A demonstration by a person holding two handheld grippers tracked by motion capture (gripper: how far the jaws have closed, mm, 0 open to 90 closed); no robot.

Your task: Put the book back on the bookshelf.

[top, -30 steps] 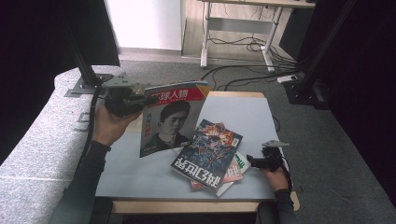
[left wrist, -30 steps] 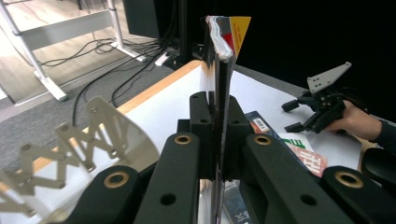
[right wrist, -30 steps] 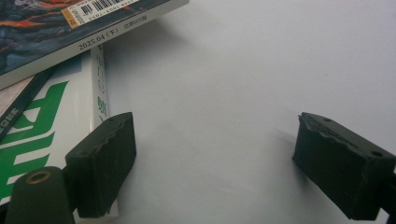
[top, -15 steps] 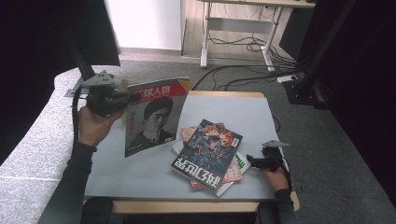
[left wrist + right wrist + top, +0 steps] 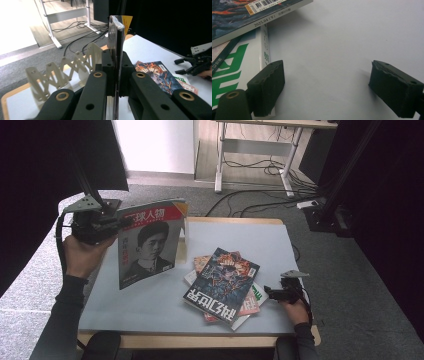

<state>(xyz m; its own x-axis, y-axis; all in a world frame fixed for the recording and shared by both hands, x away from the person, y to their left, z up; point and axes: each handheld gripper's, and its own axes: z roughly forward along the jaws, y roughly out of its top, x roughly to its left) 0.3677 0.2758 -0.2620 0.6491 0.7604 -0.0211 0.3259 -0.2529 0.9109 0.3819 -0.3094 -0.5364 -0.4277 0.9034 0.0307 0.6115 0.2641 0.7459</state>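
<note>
A magazine with a red header and a portrait cover (image 5: 147, 245) stands nearly upright above the table's left part. My left gripper (image 5: 120, 222) is shut on its left edge. In the left gripper view the magazine (image 5: 116, 37) runs edge-on between the closed jaws of the left gripper (image 5: 116, 72). A stack of magazines (image 5: 225, 285), topped by a dark comic cover, lies at the front right. My right gripper (image 5: 272, 294) rests open on the table just right of the stack. In the right gripper view the right gripper (image 5: 327, 82) has bare table between its jaws, and one pad (image 5: 268, 85) sits beside a green-and-white magazine (image 5: 234, 72).
A white accordion-style rack (image 5: 182, 237) stands at the table's back, behind the held magazine; it appears as a zigzag rack (image 5: 65, 67) in the left gripper view. The pale table top (image 5: 150, 305) has a wooden rim. Cables and a desk frame lie on the floor beyond.
My left hand has carried the portrait magazine leftward, away from the stack. The right hand and the stack have stayed put.
</note>
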